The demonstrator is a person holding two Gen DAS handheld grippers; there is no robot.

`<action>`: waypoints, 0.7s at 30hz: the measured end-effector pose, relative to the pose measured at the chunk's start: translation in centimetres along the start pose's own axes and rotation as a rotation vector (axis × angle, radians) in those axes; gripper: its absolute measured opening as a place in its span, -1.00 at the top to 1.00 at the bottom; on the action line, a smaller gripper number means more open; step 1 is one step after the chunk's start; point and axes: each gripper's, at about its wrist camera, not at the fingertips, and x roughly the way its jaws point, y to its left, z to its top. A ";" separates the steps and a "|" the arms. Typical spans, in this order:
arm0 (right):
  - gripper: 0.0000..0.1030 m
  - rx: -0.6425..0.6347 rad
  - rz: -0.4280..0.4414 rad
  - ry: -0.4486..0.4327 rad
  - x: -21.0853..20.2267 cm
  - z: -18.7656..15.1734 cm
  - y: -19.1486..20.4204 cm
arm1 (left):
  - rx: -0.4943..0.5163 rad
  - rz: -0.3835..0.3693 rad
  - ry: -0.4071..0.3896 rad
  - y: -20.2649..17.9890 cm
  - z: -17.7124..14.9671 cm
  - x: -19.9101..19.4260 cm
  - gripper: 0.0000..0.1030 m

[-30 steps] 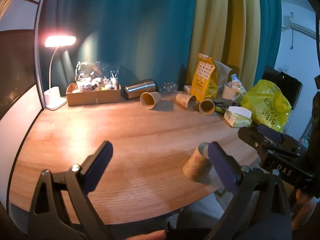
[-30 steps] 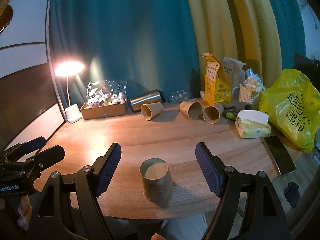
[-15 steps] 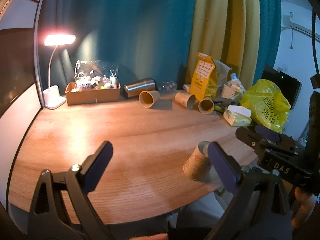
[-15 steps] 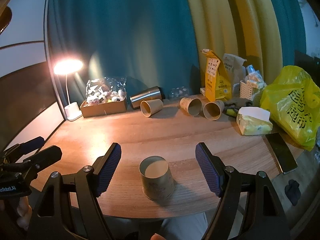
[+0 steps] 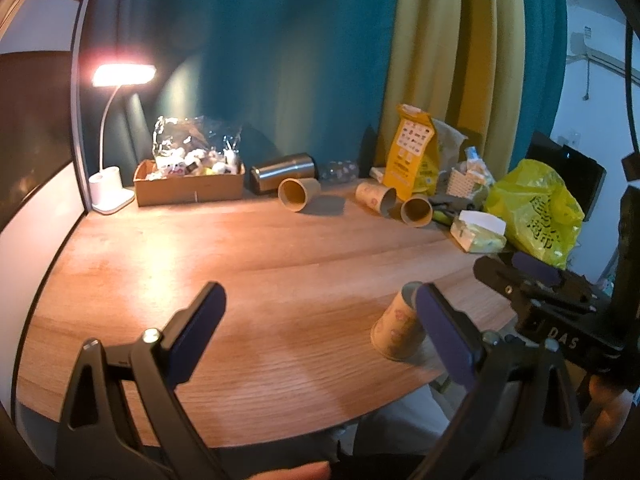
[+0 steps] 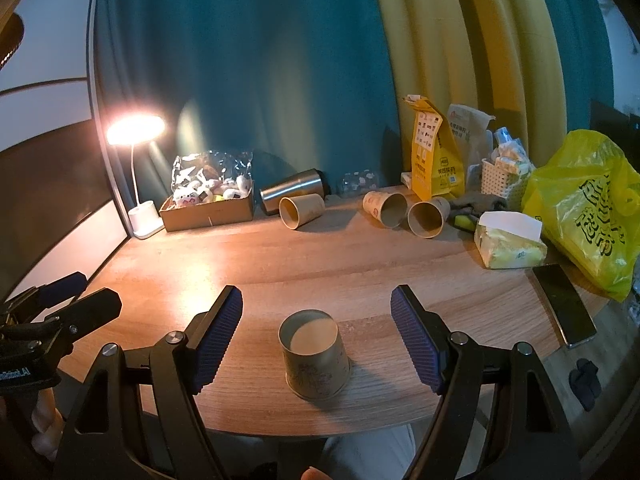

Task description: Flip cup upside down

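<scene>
The paper cup (image 6: 315, 356) stands base-up, mouth down, on the table (image 6: 360, 264) between the spread right tongs (image 6: 316, 334), touching neither finger. The left tongs (image 5: 320, 328), also spread and gripping nothing, hover left of it.

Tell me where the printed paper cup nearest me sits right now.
In the right wrist view the paper cup stands base-up near the table's front edge, centred between the open right gripper's fingers, untouched, far in front of the three tipped cups.
</scene>
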 end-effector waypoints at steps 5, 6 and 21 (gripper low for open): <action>-0.55 -0.001 0.003 0.003 0.0 -0.1 0.0 | 0.009 0.004 -0.010 -0.2 -0.1 -0.2 -0.88; -0.55 -0.001 0.003 0.002 0.1 -0.1 0.0 | 0.011 0.005 -0.012 -0.2 -0.2 -0.2 -0.88; -0.55 0.002 0.005 0.017 0.5 -0.5 -0.1 | 0.004 0.007 -0.007 -0.3 -0.2 -0.3 -0.88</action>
